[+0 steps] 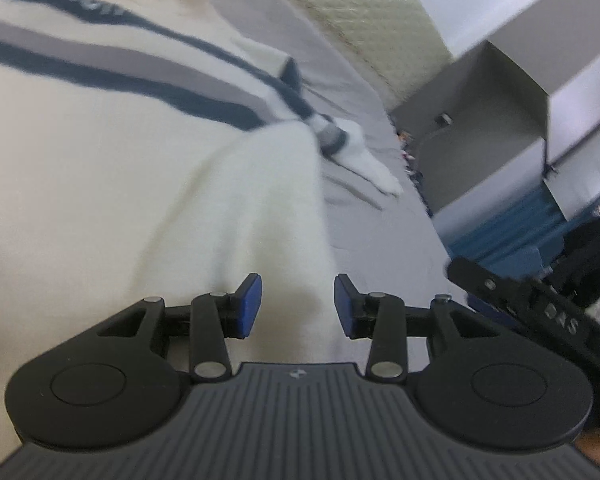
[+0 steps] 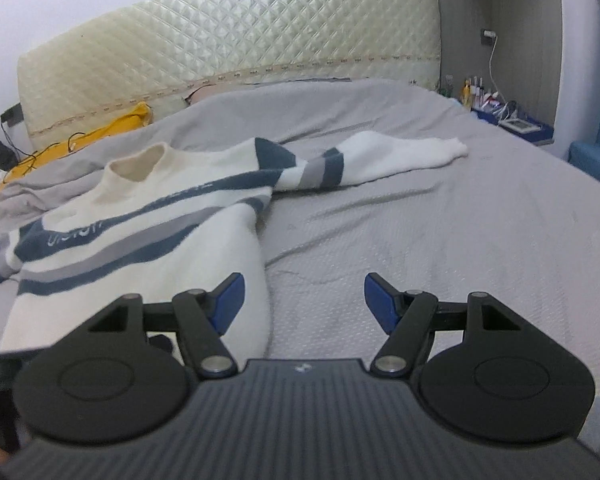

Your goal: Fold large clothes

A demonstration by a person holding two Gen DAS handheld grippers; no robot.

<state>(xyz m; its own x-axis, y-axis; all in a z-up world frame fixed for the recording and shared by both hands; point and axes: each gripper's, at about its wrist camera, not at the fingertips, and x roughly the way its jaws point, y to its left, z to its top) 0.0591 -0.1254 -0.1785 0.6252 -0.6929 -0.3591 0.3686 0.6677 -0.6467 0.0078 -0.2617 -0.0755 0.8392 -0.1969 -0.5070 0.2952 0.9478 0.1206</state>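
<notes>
Sweater lies spread on bed, left of open right tongs.

The sweater is soft fuzzy knit cloth; the bed sheet is matt grey cloth; the headboard is glossy and quilted.

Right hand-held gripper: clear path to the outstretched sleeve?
Probably yes. The right hand-held gripper is open and empty, and only bare grey bedsheet lies between it and the sleeve, which lies flat with nothing on it.

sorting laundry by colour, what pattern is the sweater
Cream sweater with navy and grey stripes, clearest in right wrist view.
</notes>
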